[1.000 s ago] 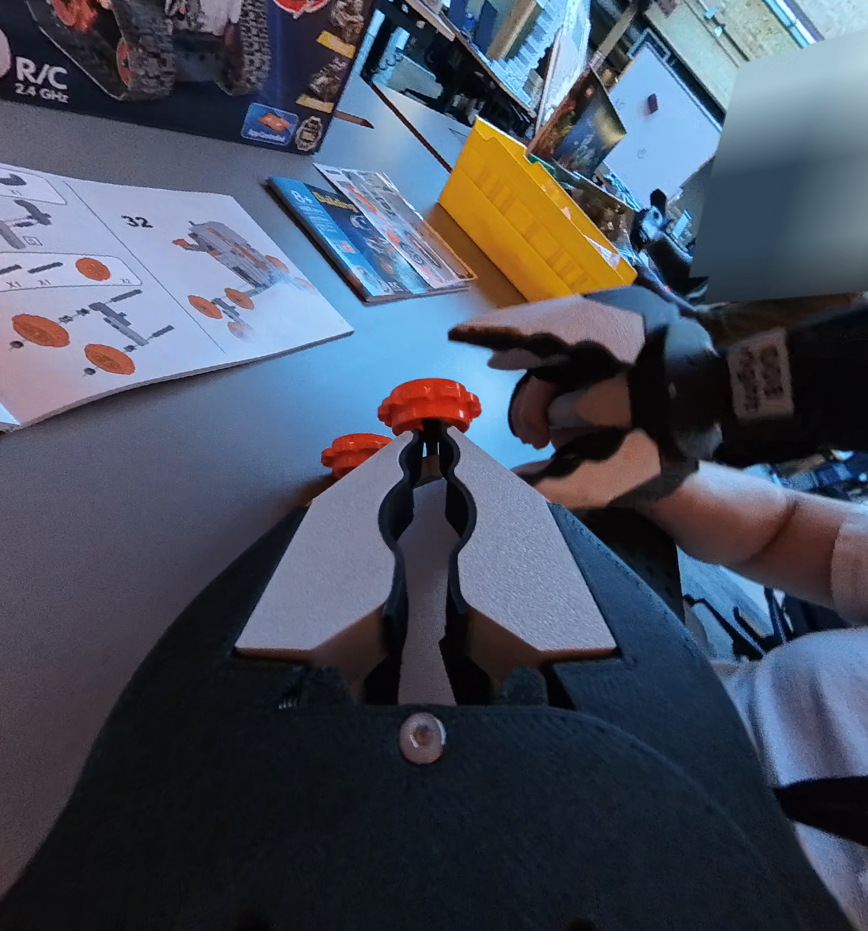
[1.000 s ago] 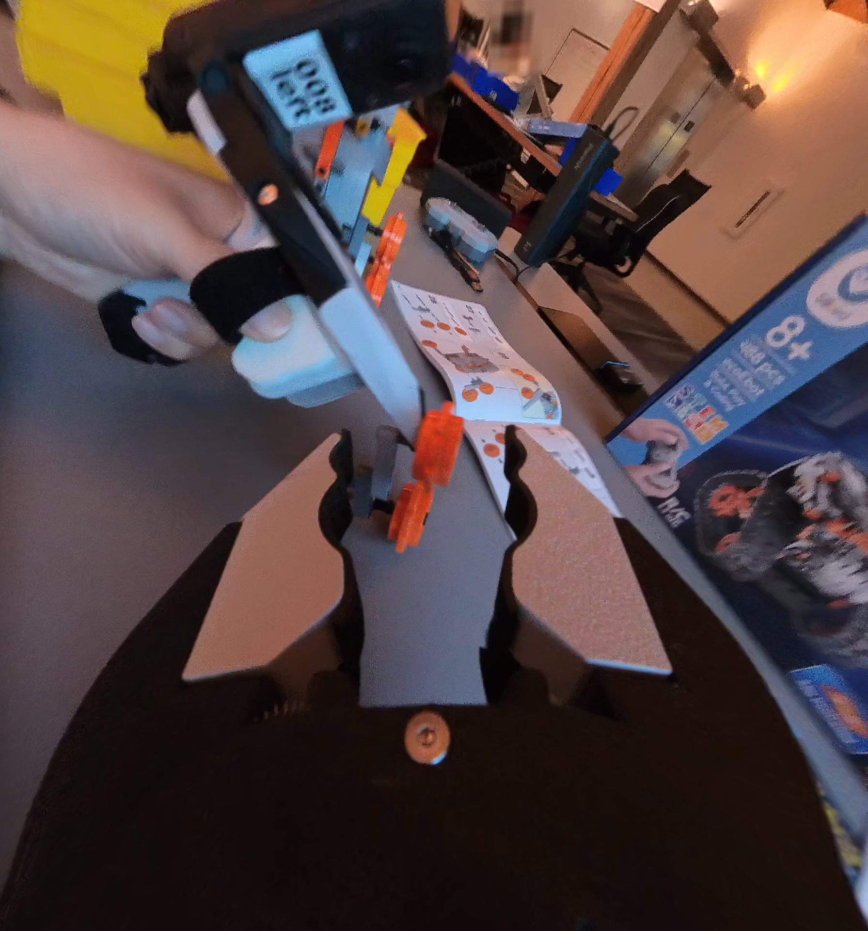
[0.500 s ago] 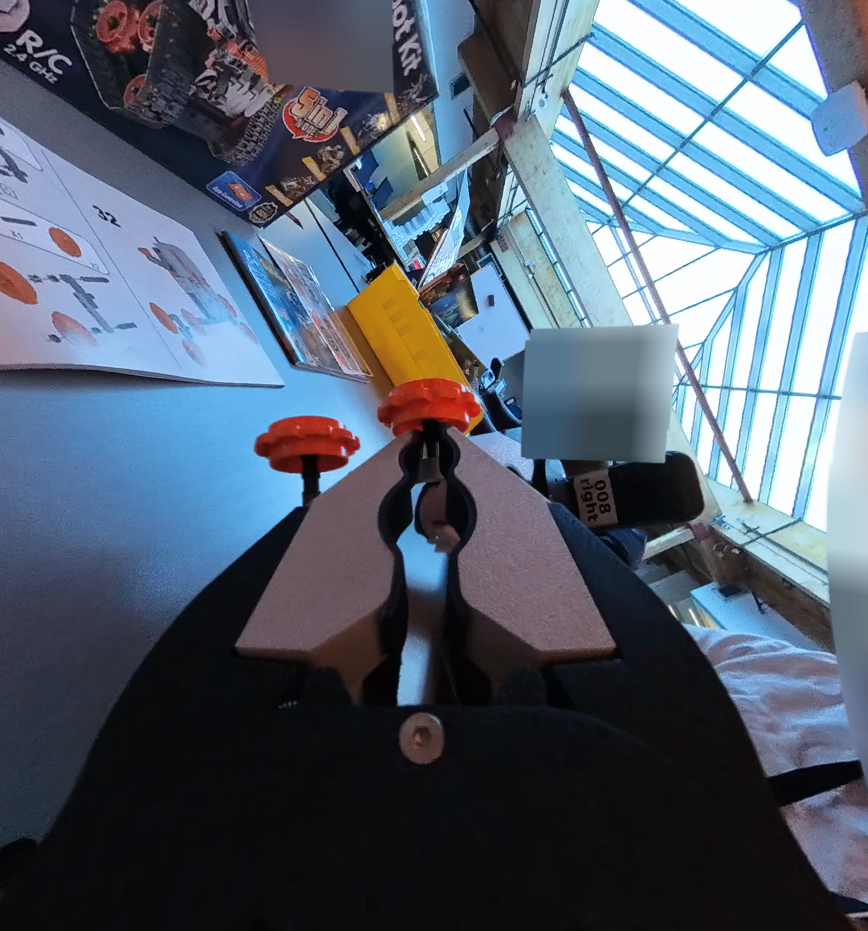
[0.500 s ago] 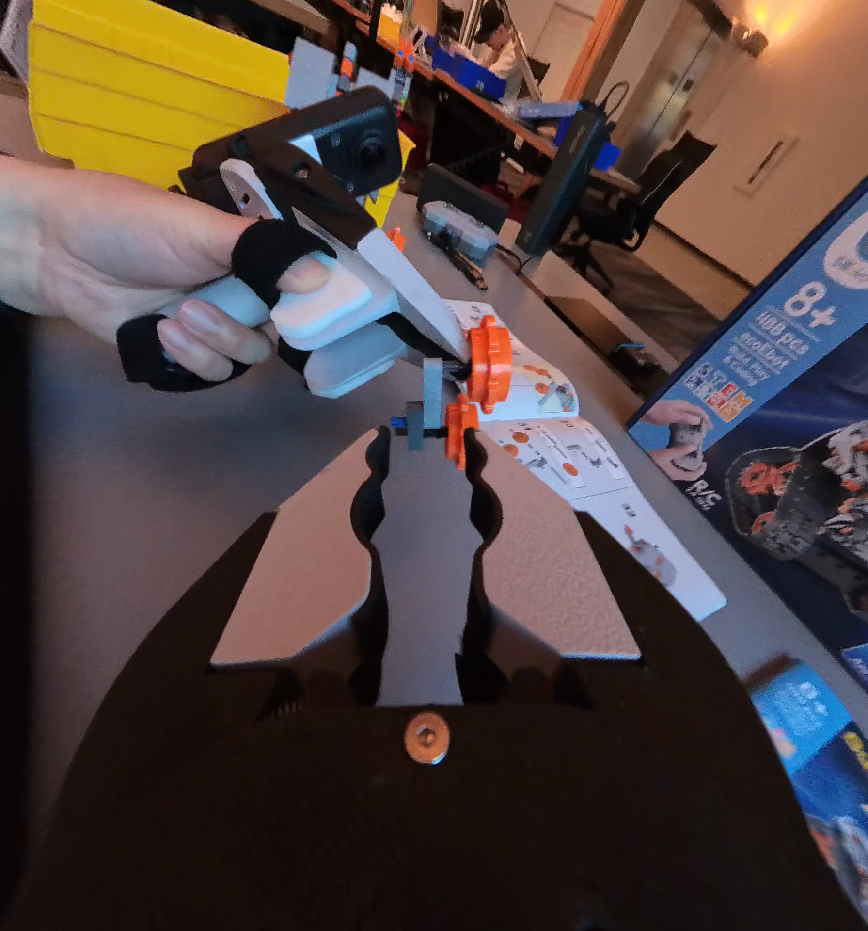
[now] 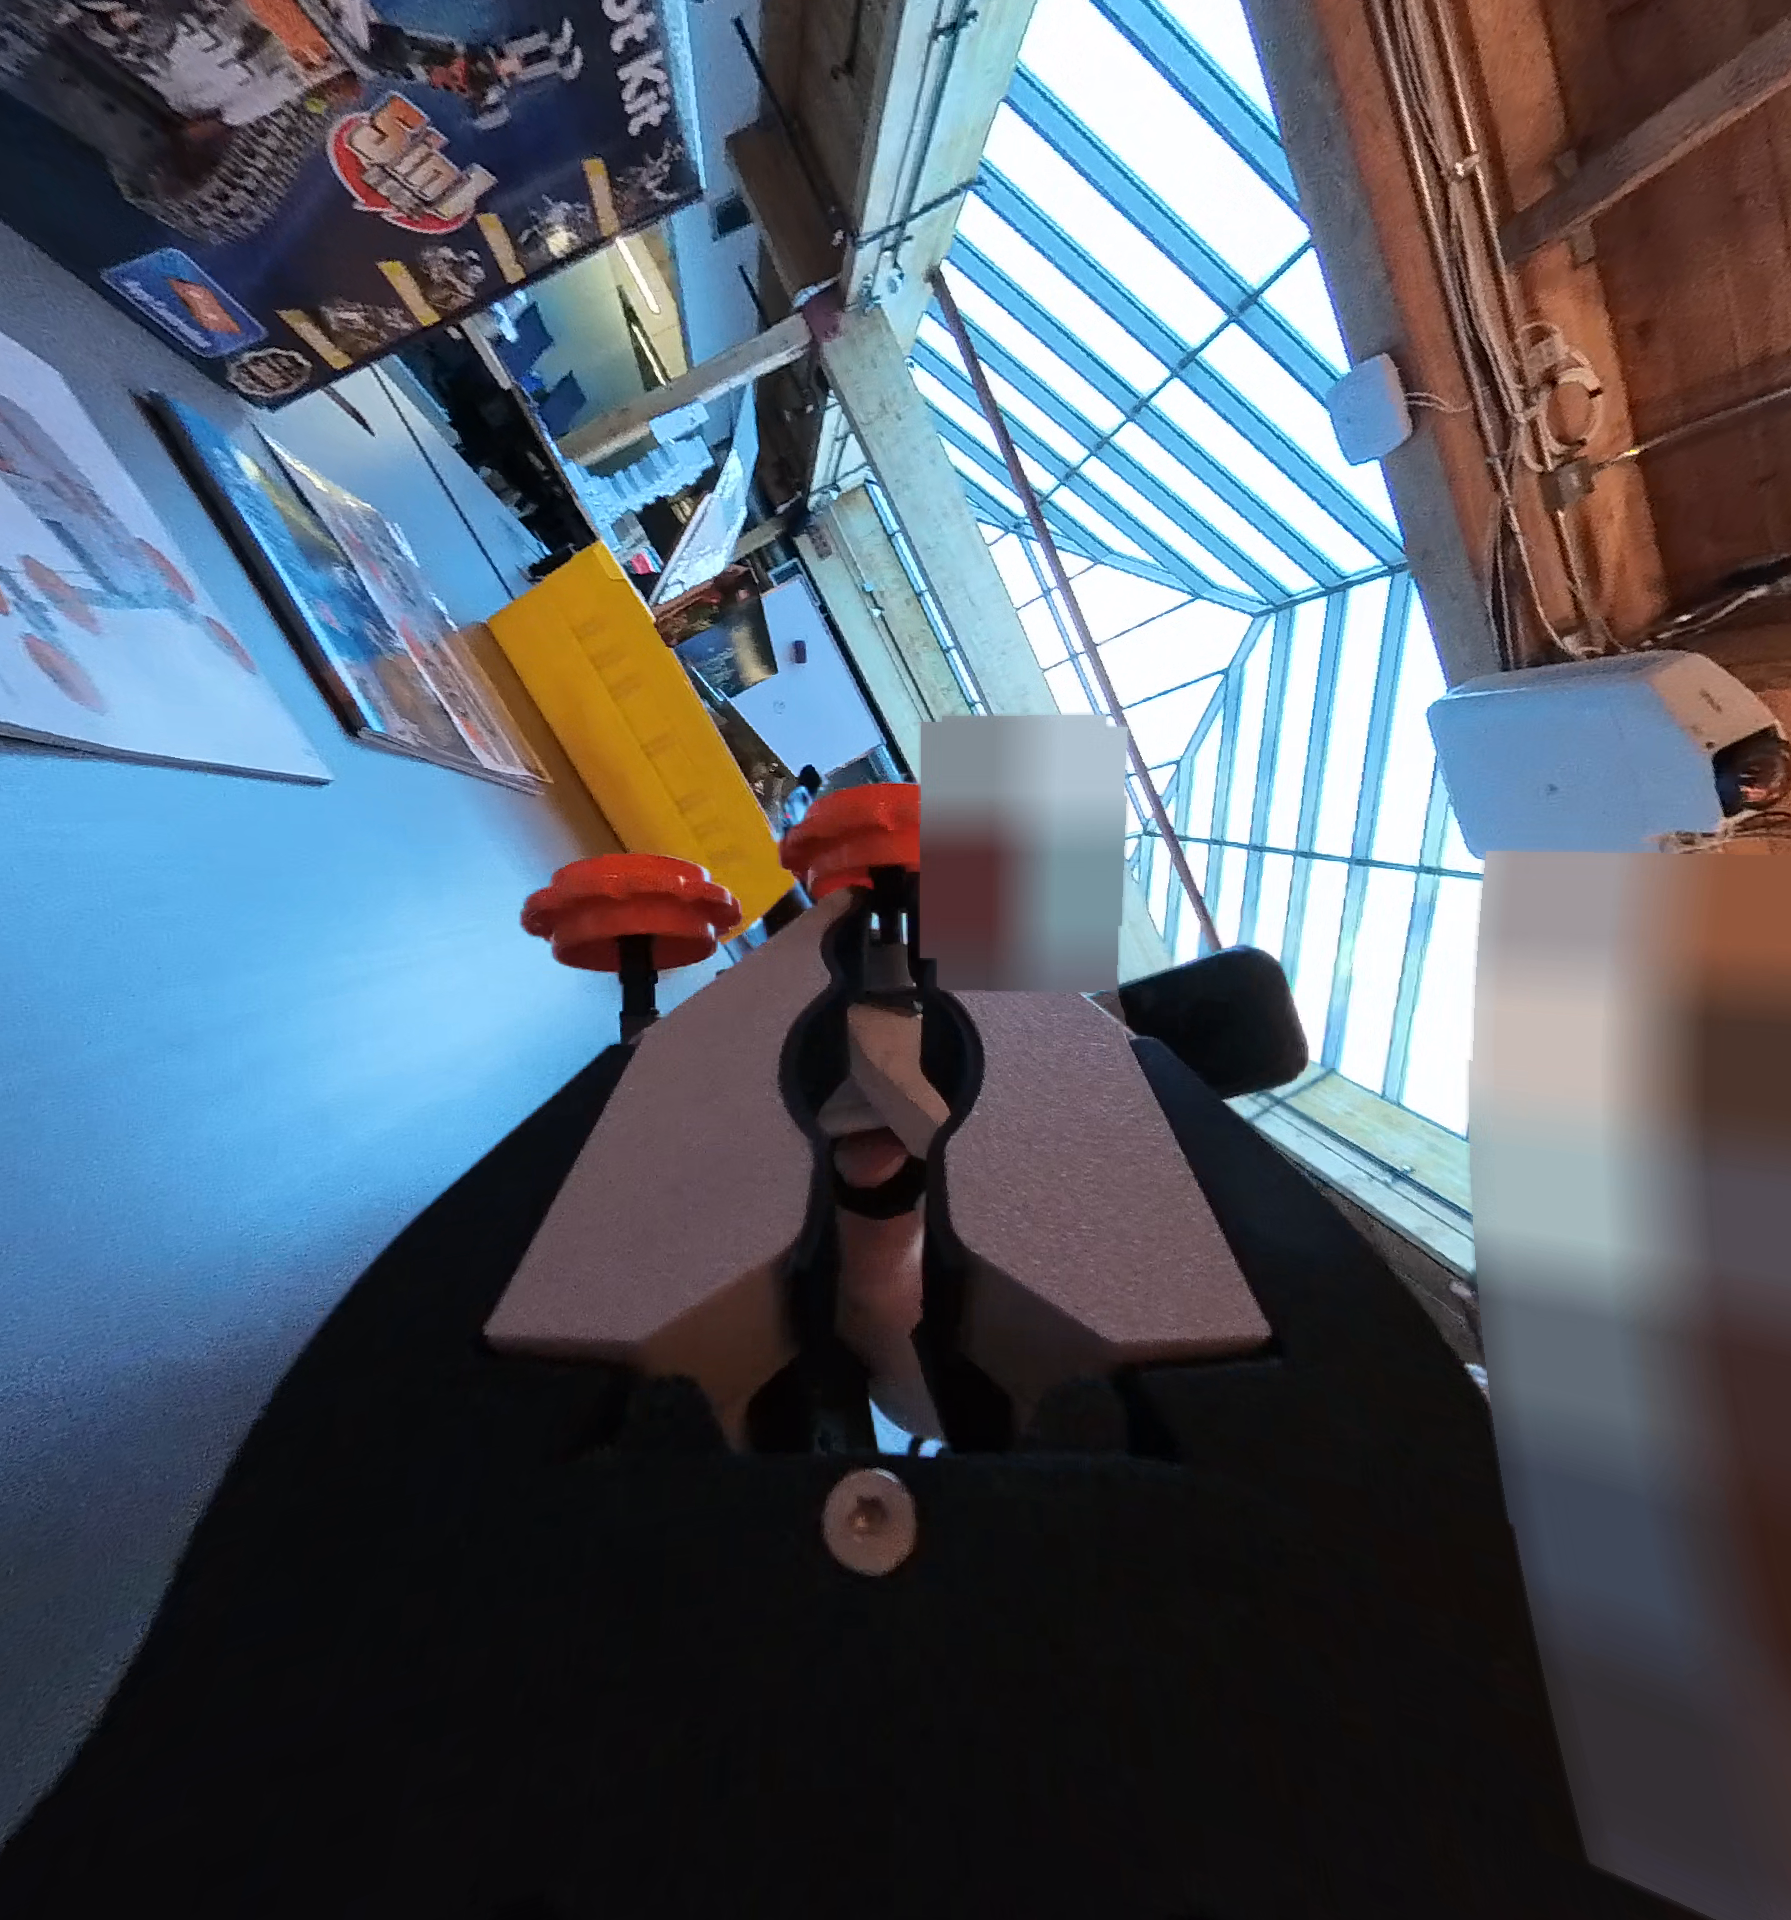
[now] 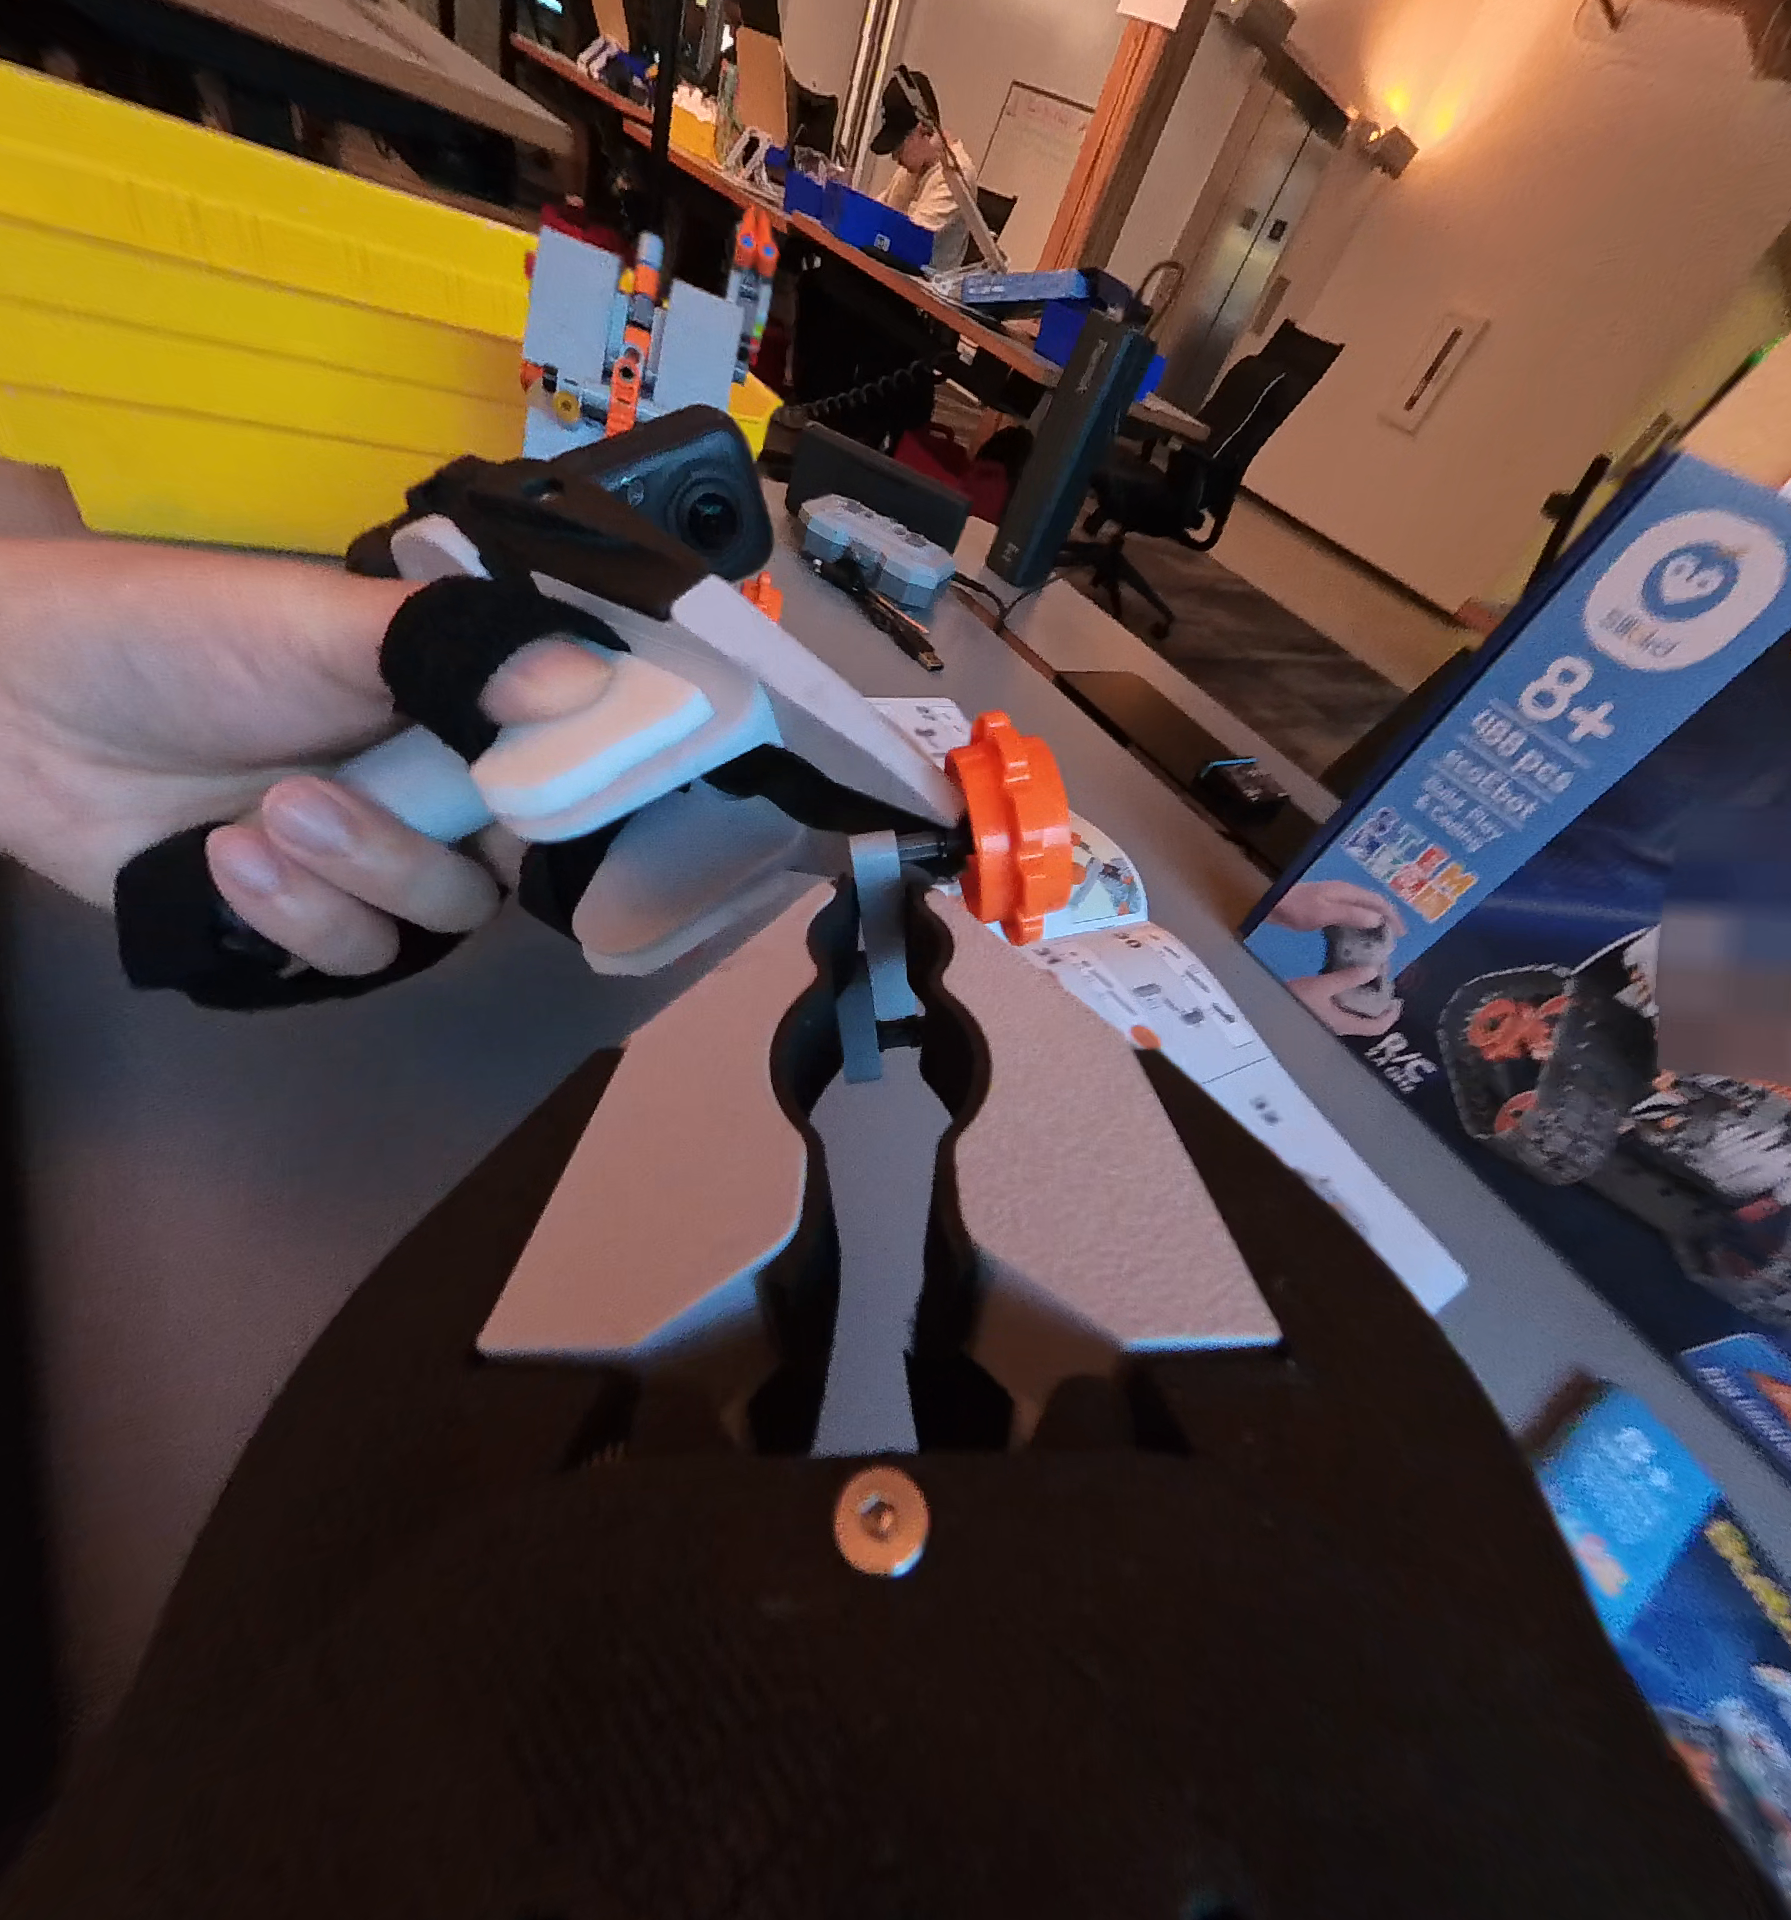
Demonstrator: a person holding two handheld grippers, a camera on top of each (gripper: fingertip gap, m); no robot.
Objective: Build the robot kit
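Observation:
A small assembly hangs between both grippers above the grey table [image 6: 247, 1091]: a grey beam [image 6: 875, 966] on black axles with orange wheels. My left gripper [image 5: 875, 914] is shut on the axle just under one orange wheel [image 5: 849, 836]. A second orange wheel [image 5: 629, 920] sticks out to its left. In the right wrist view my right gripper [image 6: 875, 909] is shut on the grey beam. There the left gripper [image 6: 935, 826], held by a hand, pinches at the near orange wheel [image 6: 1005, 821]. The second wheel is hidden there.
A yellow bin [image 6: 226, 312] stands at the back left, a partly built grey and orange model [image 6: 642, 332] beside it. An open instruction booklet [image 6: 1182, 997] lies under the assembly. A blue toy box [image 6: 1597, 831] stands at the right, a grey battery box [image 6: 875, 551] farther back. My left and right fingertips are right by each other.
The left gripper has tilted up with the wheel assembly, its view swinging from the table to the ceiling windows. The right gripper's fingers have narrowed and closed on the grey beam.

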